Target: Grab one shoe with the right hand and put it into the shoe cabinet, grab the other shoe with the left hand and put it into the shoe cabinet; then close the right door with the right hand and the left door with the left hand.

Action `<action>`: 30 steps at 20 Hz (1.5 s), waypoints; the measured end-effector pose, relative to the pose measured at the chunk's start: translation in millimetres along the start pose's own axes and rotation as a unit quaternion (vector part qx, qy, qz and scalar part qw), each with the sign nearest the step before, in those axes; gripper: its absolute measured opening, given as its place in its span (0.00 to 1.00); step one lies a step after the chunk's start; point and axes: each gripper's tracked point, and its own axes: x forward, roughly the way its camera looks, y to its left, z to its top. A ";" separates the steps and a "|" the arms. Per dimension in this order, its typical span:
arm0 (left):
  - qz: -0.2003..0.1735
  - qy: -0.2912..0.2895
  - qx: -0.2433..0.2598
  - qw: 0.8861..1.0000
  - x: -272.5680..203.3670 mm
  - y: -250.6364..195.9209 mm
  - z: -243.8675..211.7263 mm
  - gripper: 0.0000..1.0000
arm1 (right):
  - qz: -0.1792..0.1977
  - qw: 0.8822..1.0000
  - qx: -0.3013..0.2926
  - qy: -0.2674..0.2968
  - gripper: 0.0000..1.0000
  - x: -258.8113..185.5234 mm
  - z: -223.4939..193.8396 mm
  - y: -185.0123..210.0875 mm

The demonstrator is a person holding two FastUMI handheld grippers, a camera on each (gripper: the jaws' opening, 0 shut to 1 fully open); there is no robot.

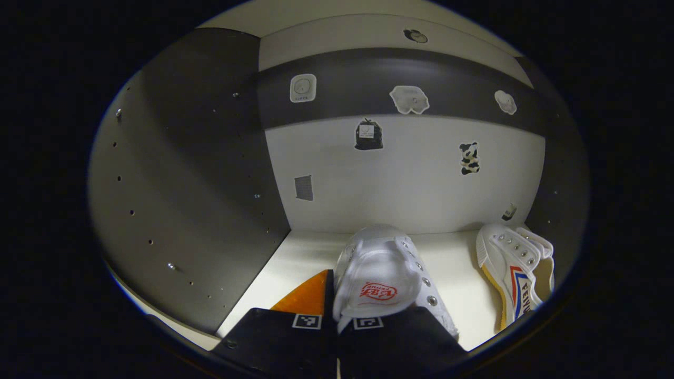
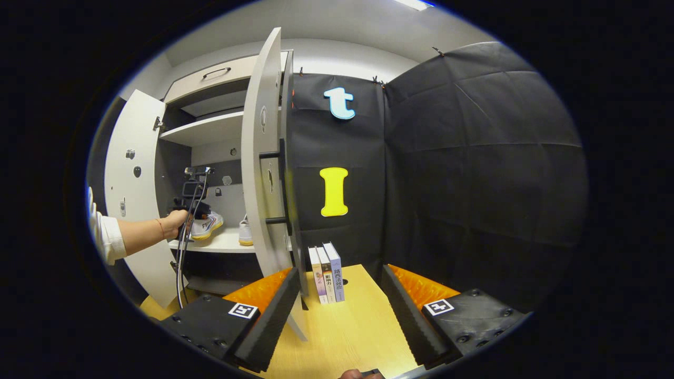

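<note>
In the left gripper view, my left gripper (image 1: 337, 302) is inside the shoe cabinet, shut on a white shoe (image 1: 379, 273) that rests on the pale shelf (image 1: 295, 252). A second white shoe (image 1: 518, 271) with red and blue stripes leans on its side by the right wall. In the right gripper view, my right gripper (image 2: 339, 279) is open outside the cabinet with nothing pressed between its fingers. The open right door (image 2: 260, 168) has its lower edge just inside that gripper's left finger. A hand (image 2: 174, 223) holds the left gripper beside both shoes (image 2: 206, 223) on the shelf.
The left door (image 2: 129, 195) stands open at the far left. Three books (image 2: 326, 273) stand upright on the wooden surface (image 2: 347, 331) beside the right door. Black cloth walls close the back and right. An upper shelf (image 2: 202, 129) and a drawer sit above.
</note>
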 end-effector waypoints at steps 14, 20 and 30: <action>0.006 0.046 0.047 0.998 11.3 0.9 -19.3 0.29 | -0.010 1.000 0.012 -0.005 0.99 5.7 4.3 2.3; -0.020 0.038 0.009 0.999 -15.9 10.2 -19.9 0.88 | -0.012 0.999 0.031 -0.006 0.99 -0.2 6.5 0.8; -0.051 -0.060 0.036 0.996 -116.0 8.0 9.8 0.89 | 0.009 1.000 0.024 -0.014 0.98 -9.5 16.8 19.6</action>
